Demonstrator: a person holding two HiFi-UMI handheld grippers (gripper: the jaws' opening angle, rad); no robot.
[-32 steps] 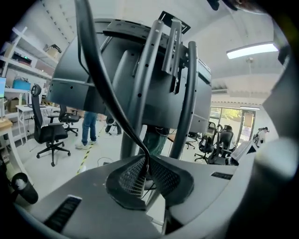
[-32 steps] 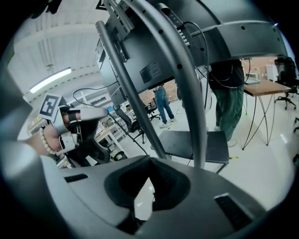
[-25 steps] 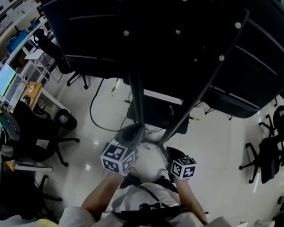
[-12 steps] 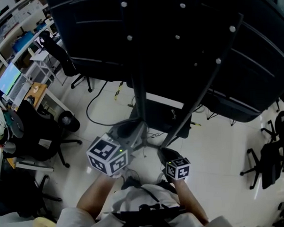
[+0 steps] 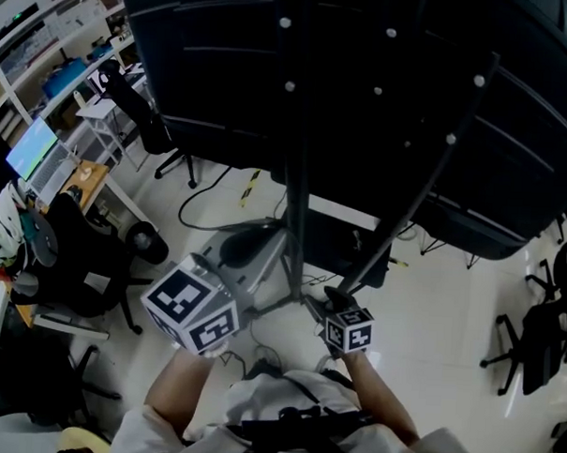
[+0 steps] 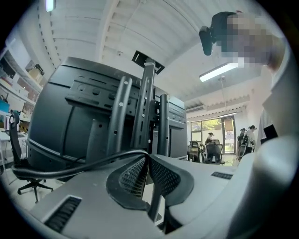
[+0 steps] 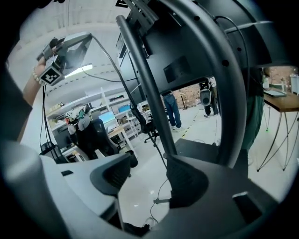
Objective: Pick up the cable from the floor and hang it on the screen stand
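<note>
My left gripper [image 6: 148, 158] is shut on a thin black cable [image 6: 70, 170], which leaves the pads and trails off to the left. It is held high in front of the screen stand [image 6: 145, 107], whose black posts carry a big dark screen [image 5: 365, 84]. In the right gripper view the left gripper [image 7: 88, 36] shows at the upper left, with the cable [image 7: 117, 65] hanging down from it past a stand post [image 7: 145, 88]. My right gripper [image 7: 147, 163] has just been opening; its jaws stand wide apart with only floor between them. It sits low by the stand's foot [image 5: 332, 296].
Black office chairs [image 5: 75, 268] and desks with a lit monitor [image 5: 33, 154] fill the left side. More chairs [image 5: 532, 335] stand at the right. Another black cable [image 5: 186, 207] loops over the white floor left of the stand's base plate [image 5: 339, 242].
My left gripper has risen toward the camera with the cable in it. The right gripper has slid a little toward the stand's foot.
</note>
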